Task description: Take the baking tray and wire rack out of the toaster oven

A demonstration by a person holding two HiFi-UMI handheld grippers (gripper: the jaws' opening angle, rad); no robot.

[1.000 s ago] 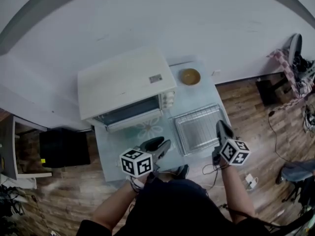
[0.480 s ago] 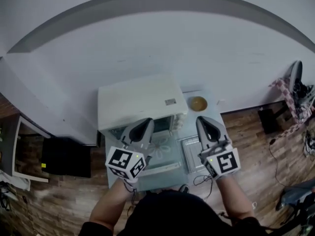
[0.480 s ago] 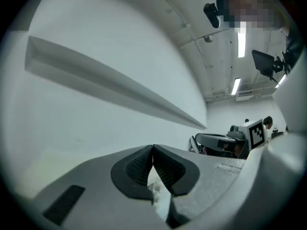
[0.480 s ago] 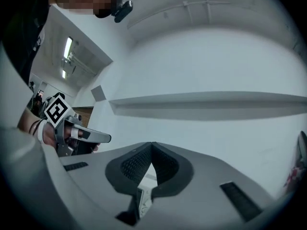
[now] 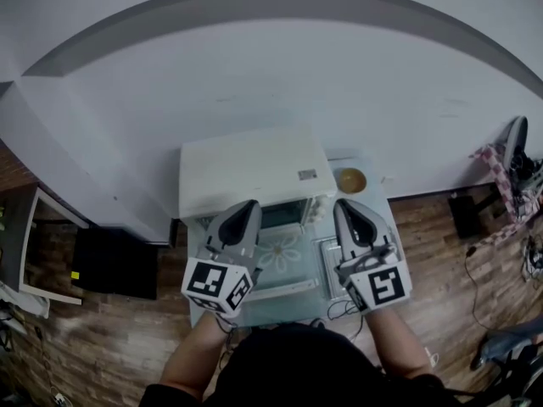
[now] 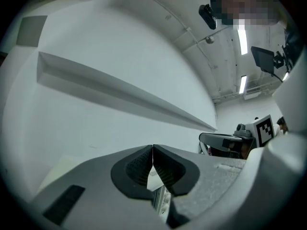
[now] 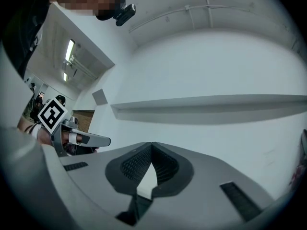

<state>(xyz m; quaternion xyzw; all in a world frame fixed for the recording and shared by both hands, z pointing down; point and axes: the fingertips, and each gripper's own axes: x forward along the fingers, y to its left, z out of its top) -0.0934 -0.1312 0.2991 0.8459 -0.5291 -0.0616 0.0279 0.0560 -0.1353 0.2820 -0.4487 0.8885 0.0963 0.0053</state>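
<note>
Both claws were clenched on nothing: the left claw (image 6: 152,163) and the right claw (image 7: 151,158) each showed their ribbed pads pressed together, with only the pale wall beyond. They were held up side by side, level and pointing past the toaster oven (image 5: 250,168) at the wall. This read as a hands-off finishing pose rather than a reach, since the task's things already lay outside the oven. The baking tray (image 5: 326,246), with what looked like the wire rack (image 5: 329,270) resting in it, sat on the glass tabletop (image 5: 297,271) just right of the oven's front. It was partly hidden under the right claw, and a small yellow bowl (image 5: 351,180) stood behind it. A second earlier both claws had hung low by the tabletop's near edge, the left with its jaws apart and the right beside the tray. Since then they had risen and turned level, and the left had closed.
</note>
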